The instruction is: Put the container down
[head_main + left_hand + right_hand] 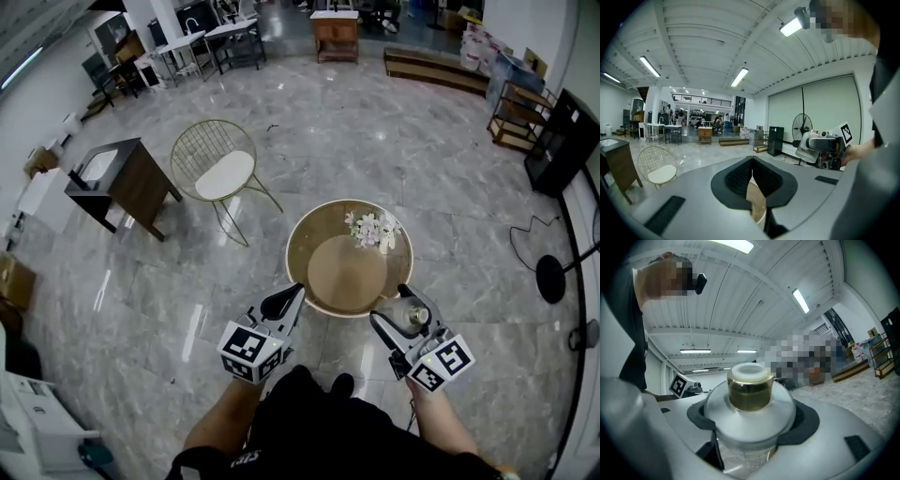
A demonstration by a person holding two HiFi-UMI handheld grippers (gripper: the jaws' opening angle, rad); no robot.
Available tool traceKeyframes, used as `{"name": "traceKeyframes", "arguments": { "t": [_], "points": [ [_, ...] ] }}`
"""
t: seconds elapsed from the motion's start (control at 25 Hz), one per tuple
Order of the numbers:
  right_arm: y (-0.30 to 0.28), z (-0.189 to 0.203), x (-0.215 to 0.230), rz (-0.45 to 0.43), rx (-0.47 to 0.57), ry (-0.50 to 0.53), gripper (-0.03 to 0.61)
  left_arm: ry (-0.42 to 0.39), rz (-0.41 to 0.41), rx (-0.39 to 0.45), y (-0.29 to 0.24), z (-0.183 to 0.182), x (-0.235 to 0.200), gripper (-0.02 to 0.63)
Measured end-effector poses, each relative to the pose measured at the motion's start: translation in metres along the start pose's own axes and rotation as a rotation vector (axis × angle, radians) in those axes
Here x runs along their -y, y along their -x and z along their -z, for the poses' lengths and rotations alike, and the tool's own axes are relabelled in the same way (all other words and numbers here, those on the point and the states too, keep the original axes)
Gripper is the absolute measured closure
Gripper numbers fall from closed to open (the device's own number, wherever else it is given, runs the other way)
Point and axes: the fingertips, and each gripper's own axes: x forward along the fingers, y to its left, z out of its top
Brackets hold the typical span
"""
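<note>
The container (415, 317) is a clear, silvery jar with a gold neck and a white top. My right gripper (391, 306) is shut on it and holds it over the near right rim of a round gold table (298, 246). In the right gripper view the container (750, 399) fills the space between the jaws of that gripper (749, 430). My left gripper (298, 289) hangs shut and empty at the table's near left rim. Its jaws (752, 165) meet with nothing between them. From the left gripper view the held container (807, 149) shows off to the right.
White and pink flowers (372, 228) lie on the far right of the table top. A gold wire chair (220, 169) and a dark side table (122, 183) stand to the left on the marble floor. A standing fan (551, 277) is at the right.
</note>
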Motion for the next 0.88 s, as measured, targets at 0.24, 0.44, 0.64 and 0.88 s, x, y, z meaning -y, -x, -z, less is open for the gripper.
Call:
{"name": "traceKeyframes", "arguments": {
  "t": [0.24,0.44,0.64,0.88],
  "points": [
    [-0.022,-0.013,0.017,-0.037,-0.016,0.017,0.236,0.021,-0.033,0.021,-0.017,-0.011,-0.018,0.597],
    [-0.050,-0.011,0.028,-0.043,-0.033,0.023,0.236,0.029,-0.034,0.036,-0.031,-0.013,-0.048,0.597],
    [-0.096,-0.015,0.035,-0.051,-0.048,0.037,0.236,0.033,-0.026,0.058,-0.046,-0.022,-0.091,0.597],
    [-0.180,-0.014,0.035,-0.015,-0.069,0.047,0.236,0.054,-0.009,0.071,-0.054,-0.027,-0.181,0.597]
  ]
}}
